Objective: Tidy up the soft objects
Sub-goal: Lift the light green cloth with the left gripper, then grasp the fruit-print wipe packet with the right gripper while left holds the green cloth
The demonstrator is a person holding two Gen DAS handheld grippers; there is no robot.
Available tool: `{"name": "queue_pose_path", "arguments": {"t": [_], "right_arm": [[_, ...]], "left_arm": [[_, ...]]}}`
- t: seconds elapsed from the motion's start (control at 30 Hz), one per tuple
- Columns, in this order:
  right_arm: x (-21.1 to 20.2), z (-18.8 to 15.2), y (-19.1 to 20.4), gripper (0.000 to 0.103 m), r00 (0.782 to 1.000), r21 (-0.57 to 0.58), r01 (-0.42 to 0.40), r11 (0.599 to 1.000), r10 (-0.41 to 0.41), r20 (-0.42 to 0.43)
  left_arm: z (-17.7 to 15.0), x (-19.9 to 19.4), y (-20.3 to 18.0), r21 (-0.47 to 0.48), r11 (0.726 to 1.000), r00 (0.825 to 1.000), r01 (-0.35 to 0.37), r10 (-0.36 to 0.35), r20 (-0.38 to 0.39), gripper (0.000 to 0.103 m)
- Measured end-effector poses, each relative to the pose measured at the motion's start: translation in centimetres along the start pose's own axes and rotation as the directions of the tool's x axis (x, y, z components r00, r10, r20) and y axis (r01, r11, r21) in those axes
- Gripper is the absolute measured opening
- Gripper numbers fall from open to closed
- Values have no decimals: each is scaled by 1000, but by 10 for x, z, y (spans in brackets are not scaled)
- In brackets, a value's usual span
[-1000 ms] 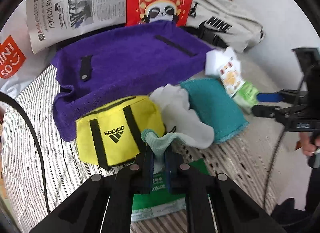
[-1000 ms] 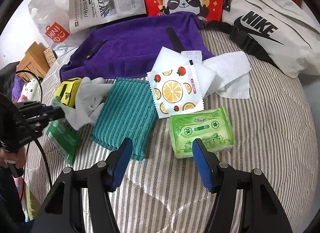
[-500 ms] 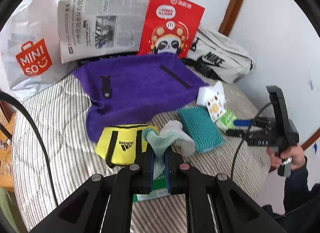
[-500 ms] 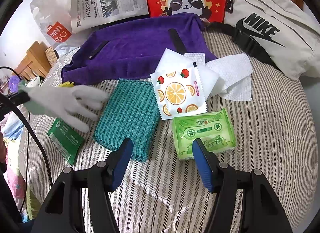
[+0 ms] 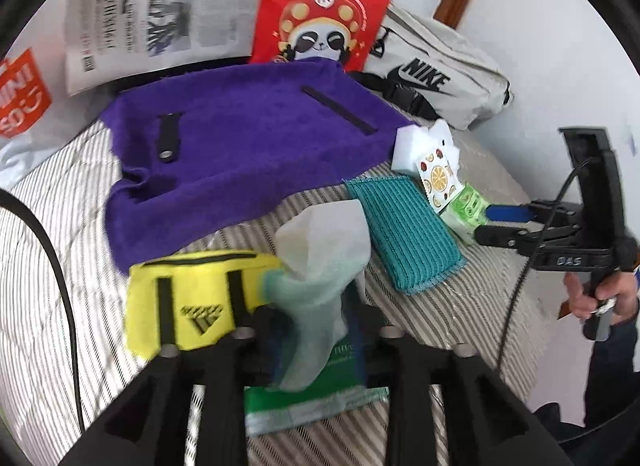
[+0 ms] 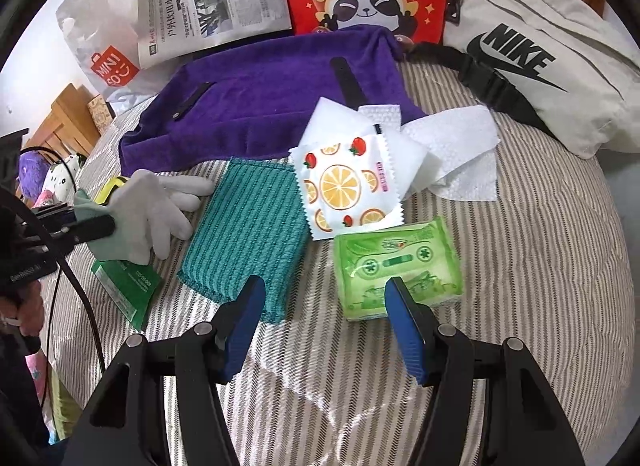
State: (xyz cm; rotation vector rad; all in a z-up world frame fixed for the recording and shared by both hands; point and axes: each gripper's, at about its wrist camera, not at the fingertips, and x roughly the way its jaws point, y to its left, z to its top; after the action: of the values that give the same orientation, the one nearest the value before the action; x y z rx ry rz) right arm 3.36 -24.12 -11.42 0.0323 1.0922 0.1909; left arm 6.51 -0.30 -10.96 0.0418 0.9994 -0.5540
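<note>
A white glove with a pale green cuff (image 5: 320, 258) hangs between the fingers of my left gripper (image 5: 316, 330), above a green packet (image 5: 320, 394) and beside the yellow Adidas pouch (image 5: 188, 298). The jaws are opening and stand apart around the cuff, with the pads no longer pinching it. In the right wrist view the glove (image 6: 148, 209) droops at the far left with its fingers spread toward the teal cloth (image 6: 248, 225). My right gripper (image 6: 324, 322) is open and holds nothing. It hovers low over the striped bed between the teal cloth and the green tissue pack (image 6: 396, 266).
A purple towel (image 5: 248, 145) covers the back of the bed. Behind it stand a newspaper (image 5: 160, 17), a red panda bag (image 5: 324, 9), a Nike bag (image 6: 532, 65) and a Miniso bag (image 6: 108, 61). An orange-print packet (image 6: 344, 185) lies on white wipes (image 6: 452, 145).
The left gripper lifted the glove, came back down toward the pouch, and its jaws parted from a tight pinch on the cuff. The right gripper stayed still.
</note>
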Motion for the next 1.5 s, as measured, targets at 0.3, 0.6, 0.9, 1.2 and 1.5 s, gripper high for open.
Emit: {"name": "queue_pose_path", "arguments": {"t": [0.3,0.6,0.9,1.2,1.5], "right_arm": [[-9,2,-24,62,999,61,13,998,-15,29],[2,25,-29,62,997,69,18,997,-23,69],[39,44,3,64,997,-28,71,997,-71,14],[33,42,-7,13,995,-32,89,996,-87,44],[27,41,-7,12,999,-37,-22,999,23,38]], "left_arm": [[24,31,-17,44,998,999,-38,39,-21,33],[22,23,-6,-16,1000,1000,12,-12,-24,7],[22,15,-7,-8,999,999,33,-33,-24,7],[20,26,-6,-14,998,998,54,-54,-40,7],[21,41,-8,-33,996,994,86,-87,-59,7]]}}
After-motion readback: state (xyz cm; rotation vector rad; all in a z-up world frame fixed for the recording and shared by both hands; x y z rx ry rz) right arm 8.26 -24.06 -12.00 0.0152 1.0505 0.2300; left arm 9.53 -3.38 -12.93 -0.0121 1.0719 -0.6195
